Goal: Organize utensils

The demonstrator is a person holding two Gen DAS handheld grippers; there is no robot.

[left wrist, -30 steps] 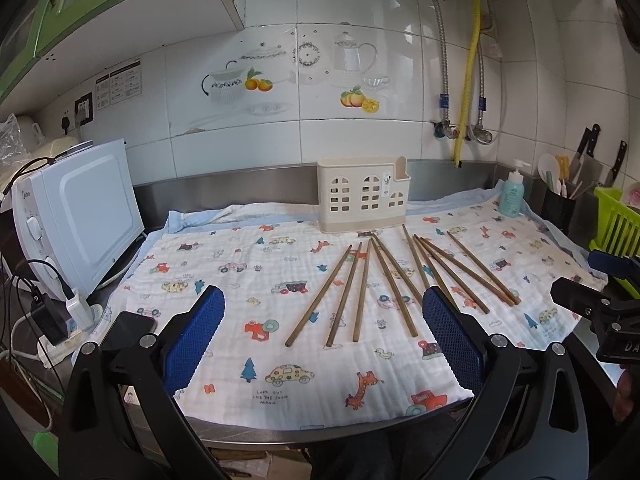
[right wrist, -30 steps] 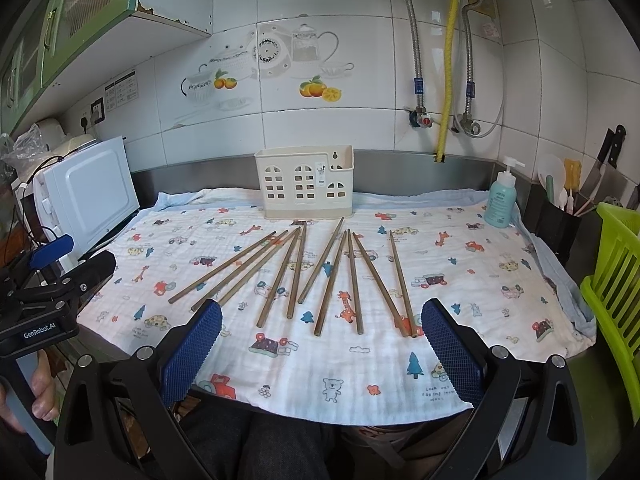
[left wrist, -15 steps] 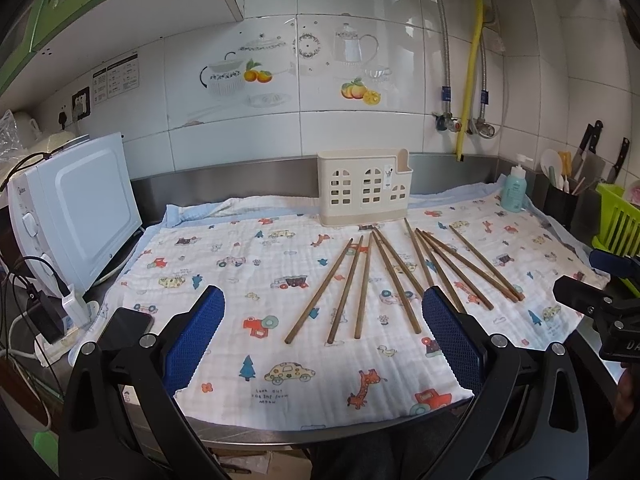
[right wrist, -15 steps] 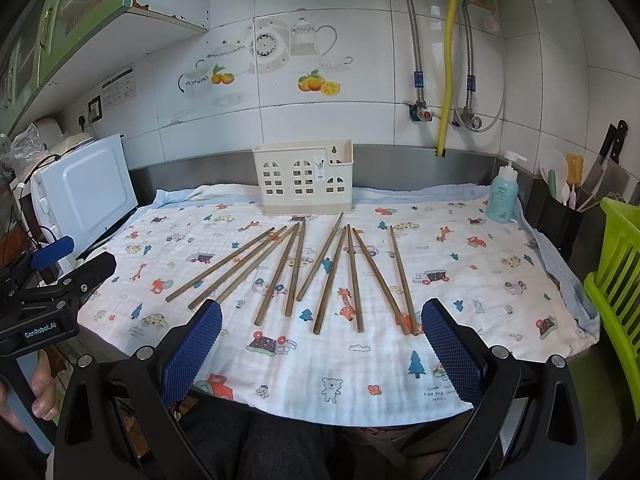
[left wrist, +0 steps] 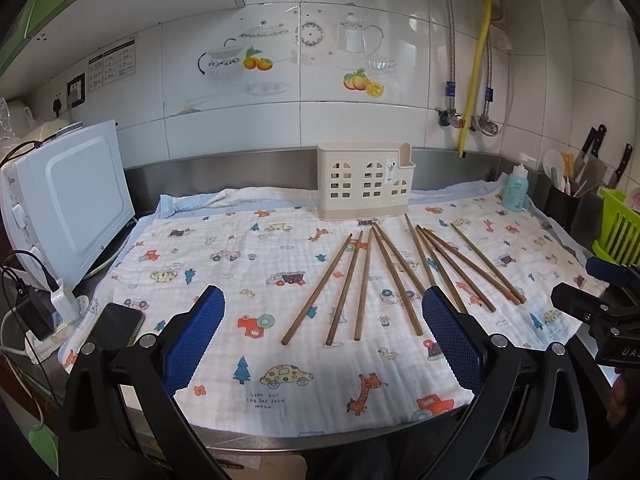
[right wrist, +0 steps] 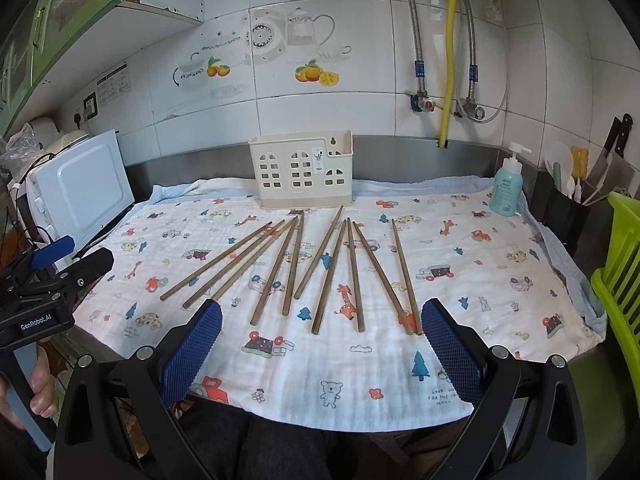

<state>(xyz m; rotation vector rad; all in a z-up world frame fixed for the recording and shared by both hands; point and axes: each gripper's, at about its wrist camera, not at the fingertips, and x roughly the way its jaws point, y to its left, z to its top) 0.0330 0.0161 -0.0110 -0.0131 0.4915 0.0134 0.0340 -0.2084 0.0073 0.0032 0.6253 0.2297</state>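
Several brown wooden chopsticks [left wrist: 362, 278] lie fanned out on a patterned cloth [left wrist: 248, 264], also seen in the right wrist view [right wrist: 352, 272]. A cream slotted utensil holder [left wrist: 365, 179] stands upright behind them at the backsplash, and it shows in the right wrist view [right wrist: 301, 169] too. My left gripper [left wrist: 323, 330] is open and empty, held near the counter's front edge, short of the chopsticks. My right gripper [right wrist: 322, 334] is open and empty, just short of the chopsticks' near ends.
A white microwave [left wrist: 68, 200] stands at the left with a phone [left wrist: 116, 326] and a power strip [left wrist: 52, 312] in front. A soap bottle [right wrist: 506, 190], a black utensil pot [right wrist: 564, 216] and a green rack [right wrist: 620, 264] are at the right.
Both grippers have risen and tilted slightly, so the scene sits a little lower in each view. Nothing on the cloth has moved.
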